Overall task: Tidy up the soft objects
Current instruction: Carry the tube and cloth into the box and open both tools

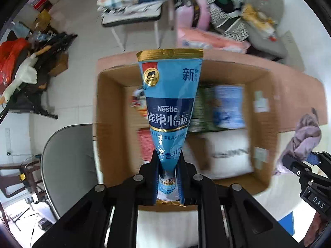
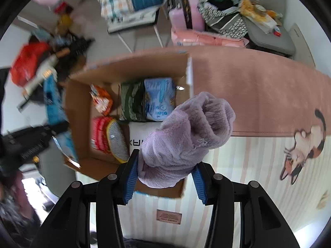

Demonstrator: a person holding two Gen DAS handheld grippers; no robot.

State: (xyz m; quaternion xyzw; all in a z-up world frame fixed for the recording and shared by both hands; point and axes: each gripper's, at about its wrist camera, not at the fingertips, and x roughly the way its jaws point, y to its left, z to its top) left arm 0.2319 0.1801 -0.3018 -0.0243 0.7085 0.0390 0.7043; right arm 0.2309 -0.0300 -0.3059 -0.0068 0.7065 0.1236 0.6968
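Note:
My left gripper (image 1: 168, 161) is shut on a blue Nestle milk powder pouch (image 1: 169, 103) and holds it upright above an open cardboard box (image 1: 107, 107). My right gripper (image 2: 164, 161) is shut on a bunched lilac fleece cloth (image 2: 186, 134), held over the box's near right corner (image 2: 178, 190). The box holds several soft packs: a green pack (image 2: 132, 101), a light blue pack (image 2: 159, 99), a red-striped pack (image 2: 99, 136), an orange snack bag (image 2: 101, 101) and a white package (image 2: 138, 136). The right gripper with the cloth also shows in the left wrist view (image 1: 306, 136).
The box stands on a bed with a pink blanket (image 2: 258, 95) and a striped sheet with a cat print (image 2: 304, 144). A grey chair back (image 1: 66, 161) is left of the box. Beyond it are a chair with pillows (image 1: 132, 2), bags and clothes (image 1: 227, 20).

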